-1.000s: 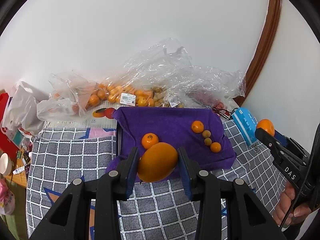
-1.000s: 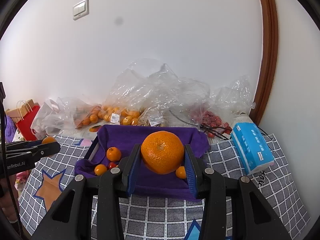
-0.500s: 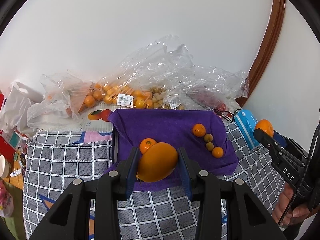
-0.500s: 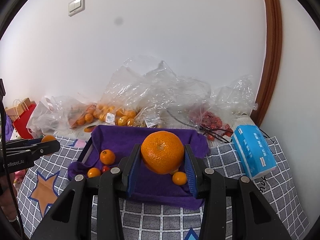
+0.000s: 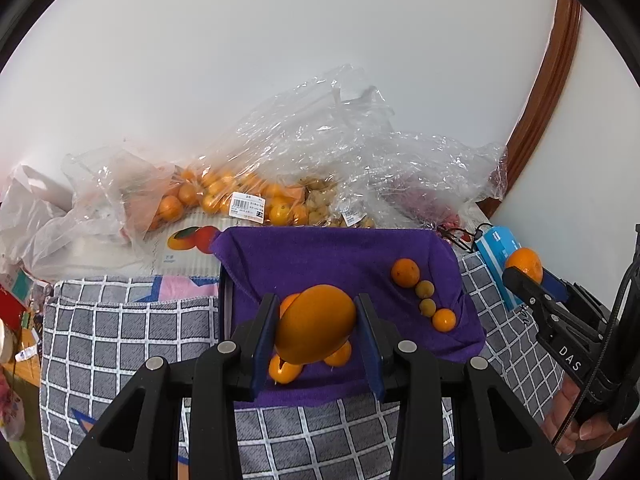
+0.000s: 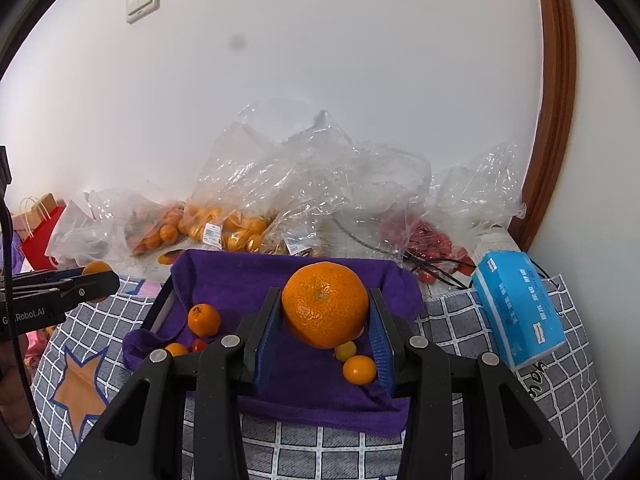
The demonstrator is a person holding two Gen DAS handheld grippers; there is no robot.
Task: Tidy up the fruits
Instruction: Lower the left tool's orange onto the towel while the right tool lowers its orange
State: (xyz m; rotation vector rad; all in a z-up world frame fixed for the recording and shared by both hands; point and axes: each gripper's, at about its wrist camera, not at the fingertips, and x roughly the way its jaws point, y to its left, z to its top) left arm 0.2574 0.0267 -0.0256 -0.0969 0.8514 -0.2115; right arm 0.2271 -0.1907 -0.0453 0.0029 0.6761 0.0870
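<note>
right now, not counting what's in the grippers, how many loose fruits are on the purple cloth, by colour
orange fruit: 4
yellowish fruit: 2
red fruit: 1
total: 7

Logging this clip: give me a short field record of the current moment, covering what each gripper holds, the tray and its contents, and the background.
left gripper: shut on a smooth orange fruit, over the tray's near edge
right gripper: shut on a large mandarin, over the tray
tray: lined with a purple cloth
fruit on cloth: several small oranges and small yellowish fruits
behind tray: clear plastic bags of fruit against the wall
right of tray: blue tissue pack
surface: grey checked cloth
</note>
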